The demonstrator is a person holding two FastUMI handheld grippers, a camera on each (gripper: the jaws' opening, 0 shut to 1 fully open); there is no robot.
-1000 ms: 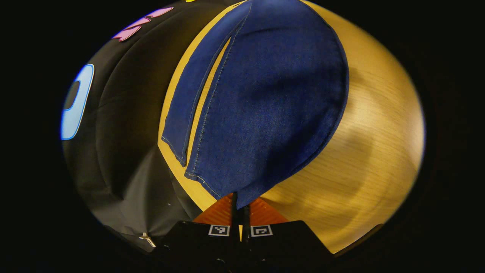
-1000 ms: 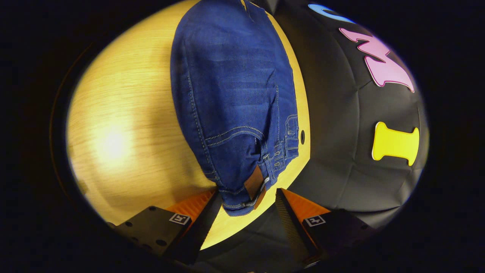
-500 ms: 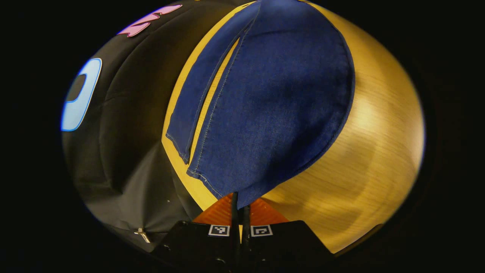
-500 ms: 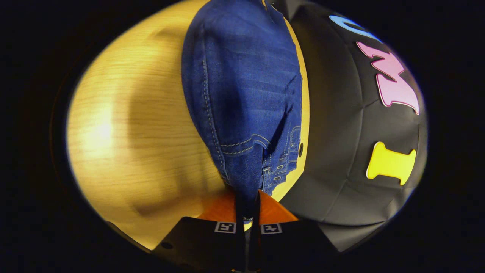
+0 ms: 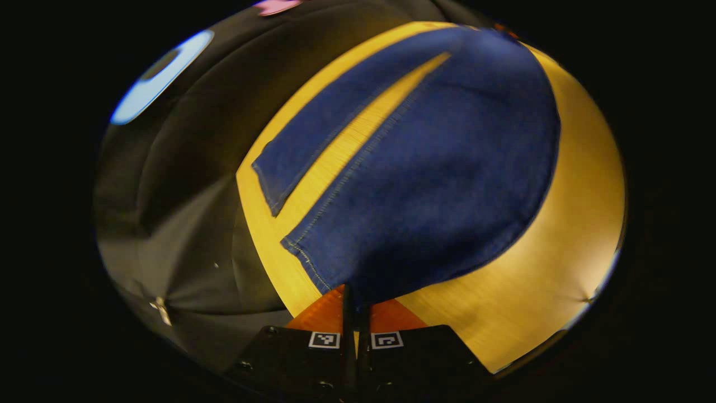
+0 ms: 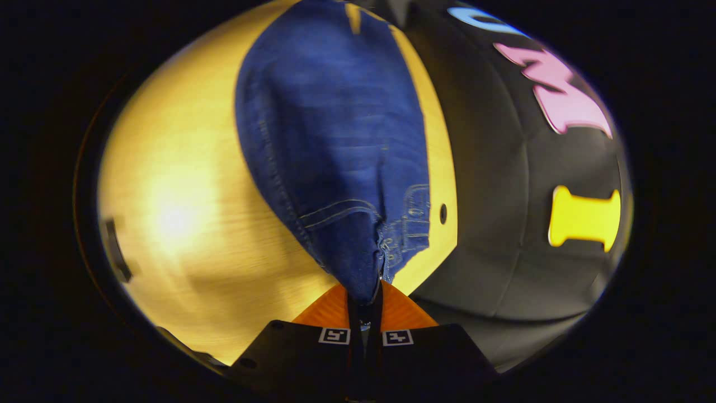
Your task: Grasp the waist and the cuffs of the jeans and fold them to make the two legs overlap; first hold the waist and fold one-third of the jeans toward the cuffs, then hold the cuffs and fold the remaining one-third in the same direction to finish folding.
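Both hand-held grippers pinch the jeans over the wooden table.

The left hand-held gripper is closed on the cuff of the near leg, while the other leg lies flat farther on the table. The right hand-held gripper is closed on the waist of the jeans, beside a small hole in the table.

A pale wood-grain worktop with a curved edge spreads under warm light, glaring brightly in the right gripper view. A small dark round hole sits near its far edge. Behind hangs the black cloth wall. A blurred dark object, perhaps a bracket, lies at the worktop's near rim.
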